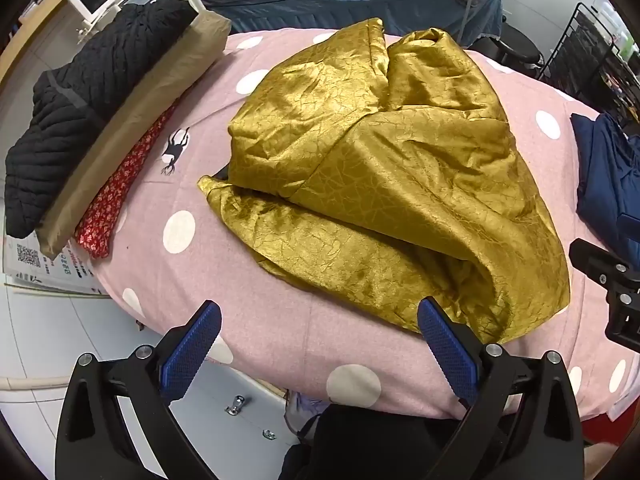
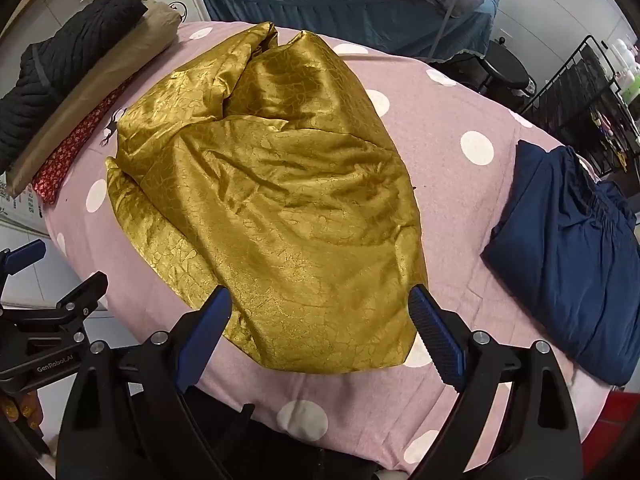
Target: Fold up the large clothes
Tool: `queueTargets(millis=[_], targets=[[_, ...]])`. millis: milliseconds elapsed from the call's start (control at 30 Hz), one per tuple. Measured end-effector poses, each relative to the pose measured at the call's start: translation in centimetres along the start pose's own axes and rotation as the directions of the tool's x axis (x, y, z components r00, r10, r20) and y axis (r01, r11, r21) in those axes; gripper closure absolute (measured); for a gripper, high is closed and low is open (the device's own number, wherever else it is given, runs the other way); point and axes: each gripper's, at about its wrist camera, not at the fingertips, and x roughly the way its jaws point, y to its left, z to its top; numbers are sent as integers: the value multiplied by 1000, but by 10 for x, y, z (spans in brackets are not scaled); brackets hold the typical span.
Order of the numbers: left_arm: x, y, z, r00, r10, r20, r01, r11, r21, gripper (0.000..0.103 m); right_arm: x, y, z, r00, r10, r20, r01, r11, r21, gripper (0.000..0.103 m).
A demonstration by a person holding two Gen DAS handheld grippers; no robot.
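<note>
Nearest the lens, the left tool (image 1: 318, 322) and the right tool (image 2: 320, 308) both hang over the near edge with jaws spread wide, gripping nothing. The shiny gold crinkle-patterned garment (image 2: 264, 200) lies rumpled in the middle of the pink, white-dotted desk cover (image 2: 448, 184), its hem just beyond the blue pads. Judging by the loose heap, folding has barely started; next, each tool probably needs a hem corner, though which layer is topmost is hard to tell
</note>
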Motion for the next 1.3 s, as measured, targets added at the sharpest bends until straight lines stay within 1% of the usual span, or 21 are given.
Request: queueTargets(millis=[467,933,1067,1300], targets=[[-1,2,0,1000,20,0,-20,1000,-4,7,-2,-5,2,1000,0,-3,0,1000,1,14],[1,1,0,1000,20,-8,-20,1000,3,7,0,-3,-1,1000,2,6,-2,1000,6,14],[2,0,-1,1000,22,-10,-21,1000,8,7,1,-3,-1,1000,-1,-11,1,1000,5,14],[2,-2,-1,1000,27,-9,-27,1000,13,7,1,-3,-1,1000,0,-11,0,1000,5,14]])
